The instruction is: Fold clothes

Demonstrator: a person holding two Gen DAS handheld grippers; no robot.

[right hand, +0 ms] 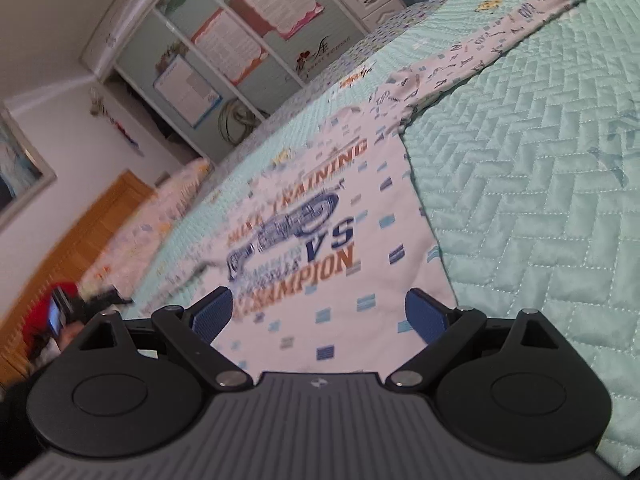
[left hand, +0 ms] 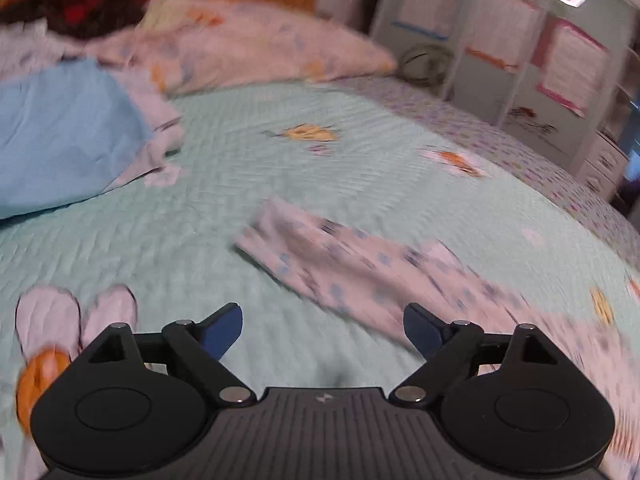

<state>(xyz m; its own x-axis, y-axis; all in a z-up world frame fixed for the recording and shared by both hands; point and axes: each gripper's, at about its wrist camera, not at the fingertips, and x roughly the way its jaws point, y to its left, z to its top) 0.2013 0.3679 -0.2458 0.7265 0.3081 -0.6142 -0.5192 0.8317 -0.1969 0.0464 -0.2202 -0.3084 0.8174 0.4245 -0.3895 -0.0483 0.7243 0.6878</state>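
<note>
A white long-sleeved shirt (right hand: 344, 248) with small blue marks and an orange and blue chest print lies flat on the bed. One sleeve (right hand: 492, 36) stretches away toward the far corner. My right gripper (right hand: 320, 318) hovers open over the shirt's body, nothing between its blue pads. In the left wrist view the other sleeve (left hand: 340, 260) lies across the quilt, blurred by motion. My left gripper (left hand: 322, 330) is open just short of that sleeve, with its right pad (left hand: 420, 330) over the cloth's edge.
The mint quilted bedspread (right hand: 540, 200) covers the bed. A light blue garment (left hand: 60, 136) and a pile of clothes sit at the far left by a patterned pillow (left hand: 260, 48). A wooden headboard (right hand: 80, 232) and a glass-fronted cabinet with posters (left hand: 520, 40) stand beyond.
</note>
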